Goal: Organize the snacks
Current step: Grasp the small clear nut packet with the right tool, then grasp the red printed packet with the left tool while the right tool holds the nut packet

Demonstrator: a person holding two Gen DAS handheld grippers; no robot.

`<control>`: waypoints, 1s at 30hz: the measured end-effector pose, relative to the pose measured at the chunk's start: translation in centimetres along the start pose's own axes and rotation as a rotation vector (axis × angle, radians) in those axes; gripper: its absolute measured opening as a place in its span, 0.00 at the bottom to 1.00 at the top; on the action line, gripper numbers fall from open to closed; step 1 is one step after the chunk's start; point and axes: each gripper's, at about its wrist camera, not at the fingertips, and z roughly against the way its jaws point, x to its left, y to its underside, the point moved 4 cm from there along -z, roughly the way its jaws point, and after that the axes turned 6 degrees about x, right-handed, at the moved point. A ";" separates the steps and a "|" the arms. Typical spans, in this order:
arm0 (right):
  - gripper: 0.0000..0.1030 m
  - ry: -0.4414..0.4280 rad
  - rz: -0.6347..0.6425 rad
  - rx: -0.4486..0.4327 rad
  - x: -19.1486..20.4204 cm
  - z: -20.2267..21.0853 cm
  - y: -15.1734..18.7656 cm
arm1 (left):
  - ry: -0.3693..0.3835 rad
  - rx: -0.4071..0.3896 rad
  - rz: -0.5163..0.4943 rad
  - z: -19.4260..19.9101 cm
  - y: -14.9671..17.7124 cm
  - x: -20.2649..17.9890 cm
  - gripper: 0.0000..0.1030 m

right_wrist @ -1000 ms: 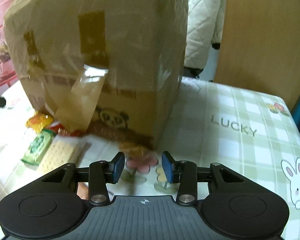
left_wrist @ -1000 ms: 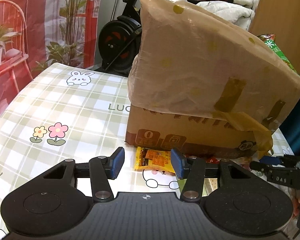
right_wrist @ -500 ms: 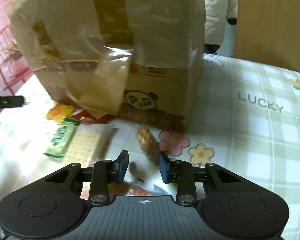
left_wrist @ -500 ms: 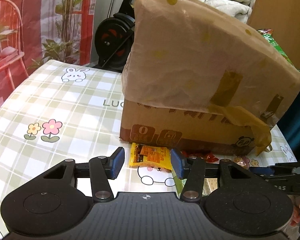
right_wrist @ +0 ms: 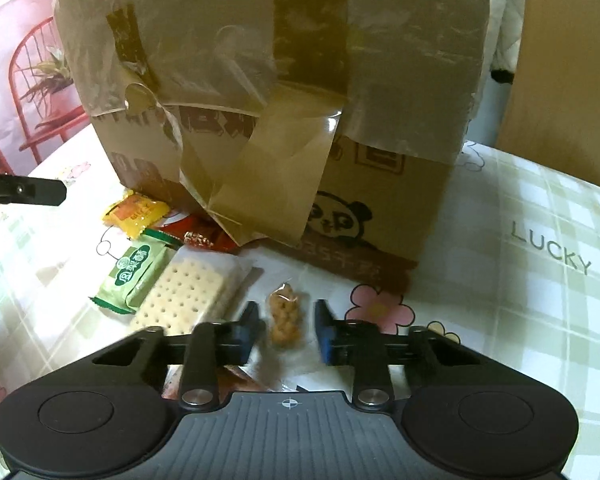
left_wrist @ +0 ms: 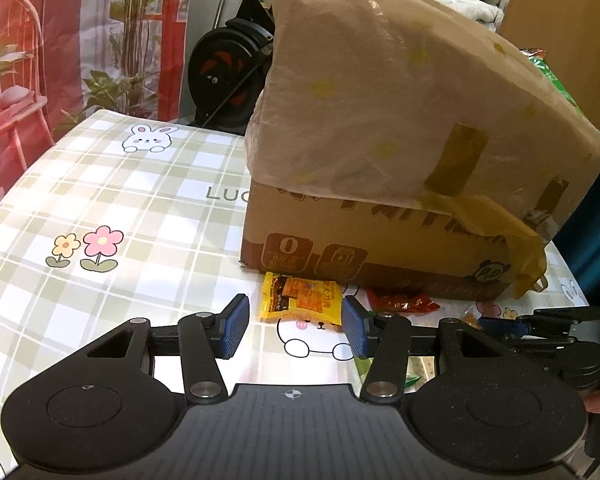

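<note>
Two hand-held grippers in play here, and neither has grabbed anything yet. The right hand-held gripper [right_wrist: 286, 332] is the one mid-step: its jaws are partly open and straddle a small clear packet of golden-brown fried nuggets [right_wrist: 286, 316] lying flat on the bench [right_wrist: 500, 280] with the plaid bunny-and-flower cloth. There's a gap on both sides, so no contact that I can see (that view is a bit blurry).

My take on doing this well: drop low so the pads catch the lumpy middle and not just the loose film, keep the packet centred, then squeeze gently. It looks crushable. Also watch the left finger, since the pale rectangular cracker pack in clear wrap [right_wrist: 188, 292] sits just beside it, with a green foil snack packet [right_wrist: 136, 276] touching that.

The left hand-held gripper [left_wrist: 294, 326] is spread wide and empty, hovering in front of a yellow-orange flat sachet [left_wrist: 300, 300]. Just beyond is a crinkly red wrapped snack [left_wrist: 400, 302].

Behind the whole scatter stands the big brown cardboard box with a panda print, plastic film and tape draped over it [right_wrist: 284, 120], presumably where the snacks go. The sachet lies right at its base.
</note>
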 end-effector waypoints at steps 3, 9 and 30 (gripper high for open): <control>0.17 0.024 -0.043 -0.022 -0.5 0.2 0.5 | 0.031 0.007 -0.022 -0.5 0.1 -0.5 0.47; 0.17 0.013 -0.130 -0.060 -1.4 0.9 1.6 | 0.051 0.018 -0.052 -1.9 0.1 -1.7 0.45; 0.17 0.028 -0.195 -0.230 -3.2 1.5 4.0 | 0.052 0.083 -0.134 -8.3 -1.9 -8.6 0.65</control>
